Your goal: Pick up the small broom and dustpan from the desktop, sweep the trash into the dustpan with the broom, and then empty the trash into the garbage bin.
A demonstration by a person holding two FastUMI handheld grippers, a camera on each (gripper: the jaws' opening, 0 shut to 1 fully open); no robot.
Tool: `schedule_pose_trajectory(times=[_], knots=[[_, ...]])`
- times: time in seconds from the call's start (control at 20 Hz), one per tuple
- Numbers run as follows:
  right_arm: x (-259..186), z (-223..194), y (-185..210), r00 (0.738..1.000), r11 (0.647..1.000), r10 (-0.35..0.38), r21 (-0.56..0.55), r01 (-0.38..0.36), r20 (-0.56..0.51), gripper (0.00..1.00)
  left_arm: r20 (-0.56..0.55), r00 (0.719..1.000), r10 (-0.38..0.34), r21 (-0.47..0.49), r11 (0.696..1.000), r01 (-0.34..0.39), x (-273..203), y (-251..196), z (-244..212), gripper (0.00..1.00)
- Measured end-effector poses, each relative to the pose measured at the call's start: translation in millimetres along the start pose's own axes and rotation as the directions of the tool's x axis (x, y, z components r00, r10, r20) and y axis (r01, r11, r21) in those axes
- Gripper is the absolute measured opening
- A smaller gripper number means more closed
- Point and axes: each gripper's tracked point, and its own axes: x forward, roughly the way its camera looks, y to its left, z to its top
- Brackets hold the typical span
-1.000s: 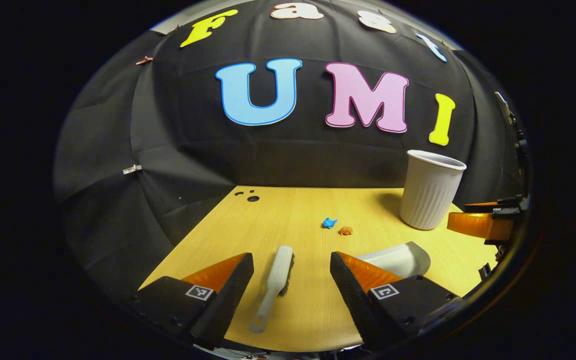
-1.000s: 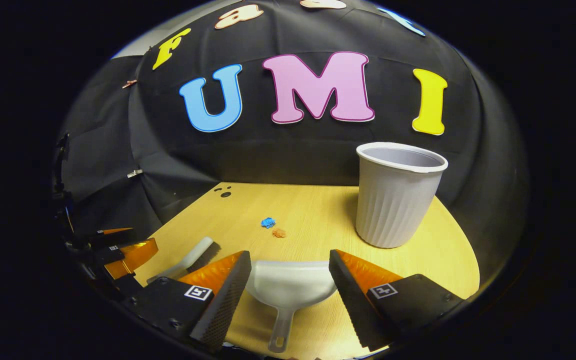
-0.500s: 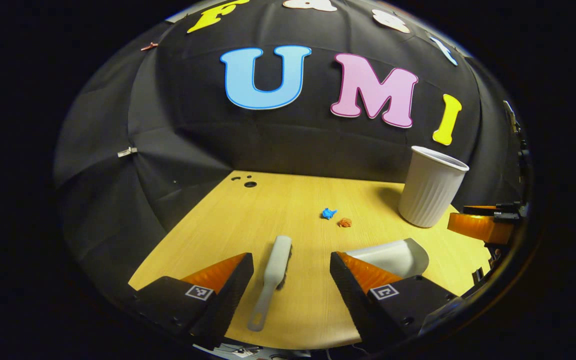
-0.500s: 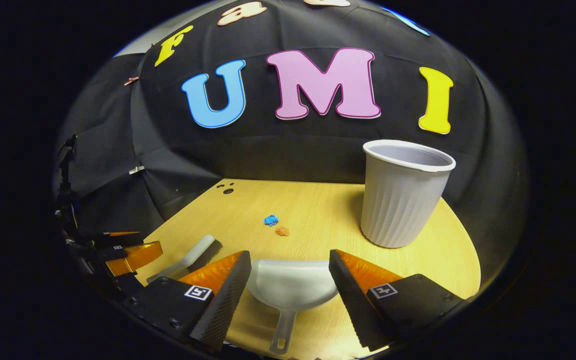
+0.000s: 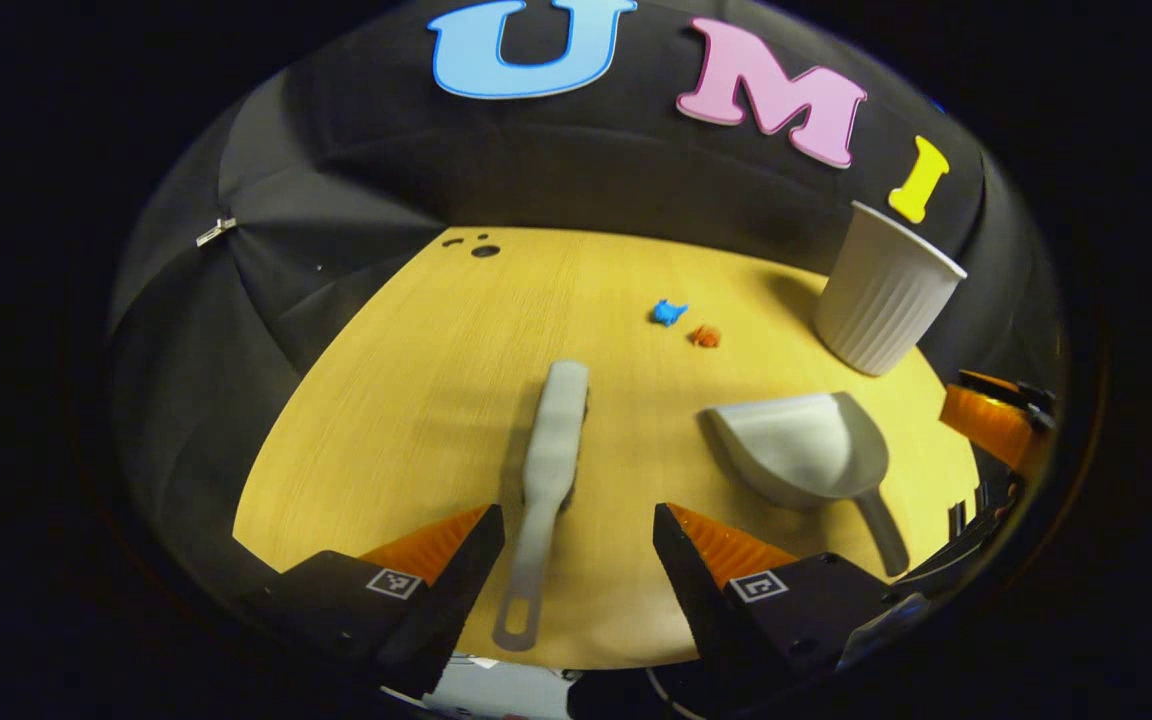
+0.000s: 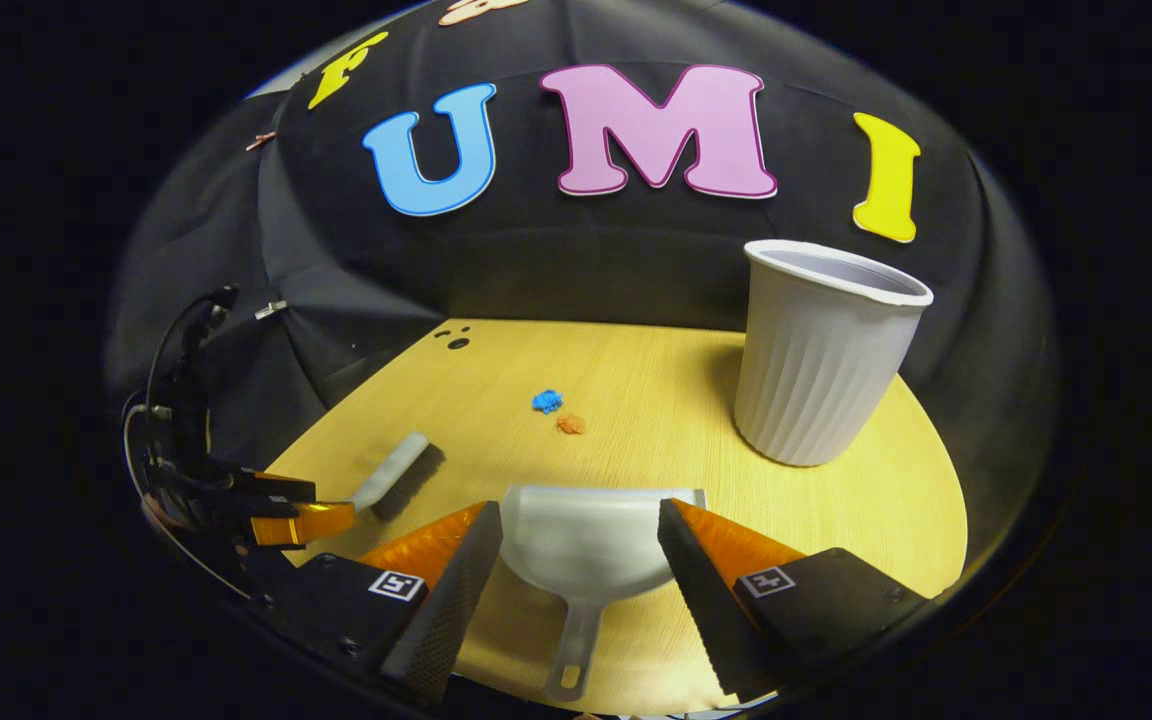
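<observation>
Both grippers hang over the near edge of the desk (image 6: 656, 400), jaws spread wide and holding nothing: the left gripper (image 5: 576, 520) straddles the broom's handle without touching it, and the right gripper (image 6: 581, 515) brackets the dustpan the same way. By size, the bin (image 6: 821, 360), a ribbed white cup, stands upright at the far right of the desk. The dustpan (image 6: 591, 545) lies flat between the right gripper's fingers, mouth toward the far wall and handle trailing back to the near edge, so its long axis runs front to back. The broom (image 5: 544, 470) lies left of it, well apart, handle loop at the near edge and head pointing away toward the trash, nearly parallel to the dustpan. Two scraps, blue (image 6: 547, 401) and orange (image 6: 570, 424), sit close together mid-desk, beyond both tools. I judge the task barely begun: neither tool is gripped yet, and sweeping and emptying are all still to do.
</observation>
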Motion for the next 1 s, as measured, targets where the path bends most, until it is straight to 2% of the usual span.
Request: schedule_pose_trajectory(times=[0.35,0.6,0.8,0.85,0.9,0.95,1.0], knots=[[5.7,-42.8,-7.9,0.993,0.999,-0.026,0.042,0.031,-0.113,0.98,-0.200,0.979,0.030,0.045,0.999,-0.021,48.6,25.1,-29.1,0.96],[4.9,-66.7,-15.7,0.983,0.996,-0.035,0.079,0.050,-0.180,0.98,-0.282,0.958,0.044,0.097,0.995,-0.017,75.2,21.1,-31.9,0.94],[7.3,-80.7,-19.0,0.974,0.992,-0.029,0.110,0.055,-0.226,0.98,-0.306,0.952,0.031,0.114,0.994,0.004,86.5,5.9,-32.7,0.80],[9.2,-85.1,-19.7,0.971,0.992,-0.029,0.113,0.057,-0.236,0.98,-0.299,0.954,0.026,0.109,0.994,0.006,88.8,3.6,-31.3,0.69],[9.6,-87.7,-21.5,0.969,0.991,-0.030,0.116,0.061,-0.246,1.00,-0.304,0.952,0.023,0.103,0.995,0.009,89.9,1.4,-32.9,0.63],[10.7,-91.6,-21.4,0.966,0.991,-0.023,0.123,0.056,-0.258,0.99,-0.300,0.954,0.021,0.098,0.995,0.009,91.2,0.6,-31.8,0.50],[12.4,-95.1,-20.8,0.963,0.990,-0.017,0.133,0.055,-0.270,0.99,-0.301,0.953,0.019,0.099,0.995,0.011,89.7,0.6,-31.6,0.48]])
